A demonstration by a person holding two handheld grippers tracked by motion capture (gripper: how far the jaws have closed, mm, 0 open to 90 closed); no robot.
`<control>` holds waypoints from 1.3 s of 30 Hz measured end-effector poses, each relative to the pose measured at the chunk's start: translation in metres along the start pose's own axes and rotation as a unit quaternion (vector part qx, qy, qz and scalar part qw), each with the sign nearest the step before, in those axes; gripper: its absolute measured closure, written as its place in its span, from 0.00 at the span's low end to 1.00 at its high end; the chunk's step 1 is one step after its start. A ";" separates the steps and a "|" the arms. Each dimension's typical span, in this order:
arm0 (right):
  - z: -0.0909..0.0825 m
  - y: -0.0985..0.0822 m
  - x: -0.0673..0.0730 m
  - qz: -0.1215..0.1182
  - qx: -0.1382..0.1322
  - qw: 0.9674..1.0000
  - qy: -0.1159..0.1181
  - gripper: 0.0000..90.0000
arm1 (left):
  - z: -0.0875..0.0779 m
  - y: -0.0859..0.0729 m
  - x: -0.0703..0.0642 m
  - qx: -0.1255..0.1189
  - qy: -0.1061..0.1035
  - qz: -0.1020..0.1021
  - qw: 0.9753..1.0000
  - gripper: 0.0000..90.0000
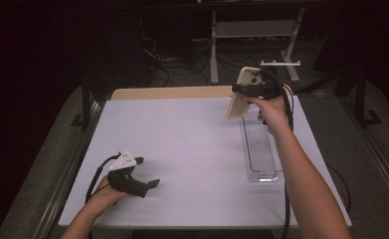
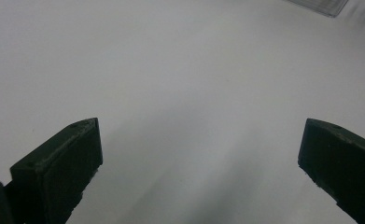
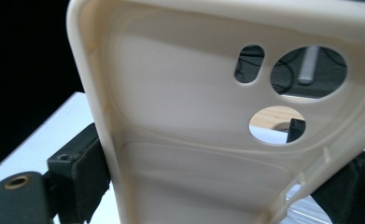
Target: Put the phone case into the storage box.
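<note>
**Case aloft at far right, free gripper near left**

The cream plastic phone case (image 1: pixel 242 92) hangs above the far end of the clear oblong plastic tray (image 1: pixel 259 149), which lies on the white table (image 1: pixel 192 149) at right. The left gripper (image 1: pixel 149 172) sits low at the near left, well apart from both.

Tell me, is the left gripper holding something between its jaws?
No, the left gripper has its jaws wide apart in its own view, with nothing but the bare white table between them.
</note>
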State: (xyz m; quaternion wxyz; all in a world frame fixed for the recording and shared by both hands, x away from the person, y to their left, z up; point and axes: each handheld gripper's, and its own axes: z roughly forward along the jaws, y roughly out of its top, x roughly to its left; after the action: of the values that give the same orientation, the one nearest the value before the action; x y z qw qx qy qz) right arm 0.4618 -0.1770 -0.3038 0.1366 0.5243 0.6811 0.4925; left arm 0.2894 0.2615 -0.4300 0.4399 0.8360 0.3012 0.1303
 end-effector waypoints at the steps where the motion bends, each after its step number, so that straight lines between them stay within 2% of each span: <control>1: 0.000 0.001 -0.002 -0.001 0.002 1.000 -0.008 0.12 | 0.000 0.000 0.000 0.001 0.000 0.000 1.000 0.00; 4: -0.001 0.003 -0.006 0.001 0.007 1.000 -0.028 0.12 | 0.000 0.000 0.000 0.003 -0.001 0.003 1.000 0.00; 8: 0.000 0.005 -0.011 -0.007 0.015 0.998 -0.055 0.12 | 0.001 0.000 -0.002 -0.004 -0.003 -0.012 1.000 0.00; 10: 0.002 0.006 -0.014 -0.011 0.023 0.997 -0.071 0.12 | 0.000 0.000 -0.001 0.004 -0.004 -0.002 1.000 0.00; 18: 0.009 0.003 -0.027 -0.014 0.039 0.993 -0.115 0.12 | 0.000 0.000 -0.001 0.007 -0.002 -0.002 1.000 0.00; 27: 0.017 -0.001 -0.035 -0.009 0.059 0.988 -0.145 0.12 | 0.001 -0.001 -0.001 0.008 -0.004 -0.003 1.000 0.00; 32: 0.022 -0.003 -0.036 -0.012 0.076 0.984 -0.162 0.12 | 0.001 -0.001 -0.001 0.017 -0.002 0.006 1.000 0.00; 39: 0.032 -0.009 -0.038 -0.004 0.101 0.980 -0.173 0.12 | 0.002 -0.001 -0.003 0.013 -0.004 -0.003 1.000 0.00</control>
State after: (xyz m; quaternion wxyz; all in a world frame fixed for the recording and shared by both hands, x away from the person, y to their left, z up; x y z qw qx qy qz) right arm 0.4951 -0.1924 -0.3390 0.2010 0.6099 0.6956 0.3221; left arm 0.2876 0.2585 -0.4318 0.4309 0.8411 0.3034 0.1218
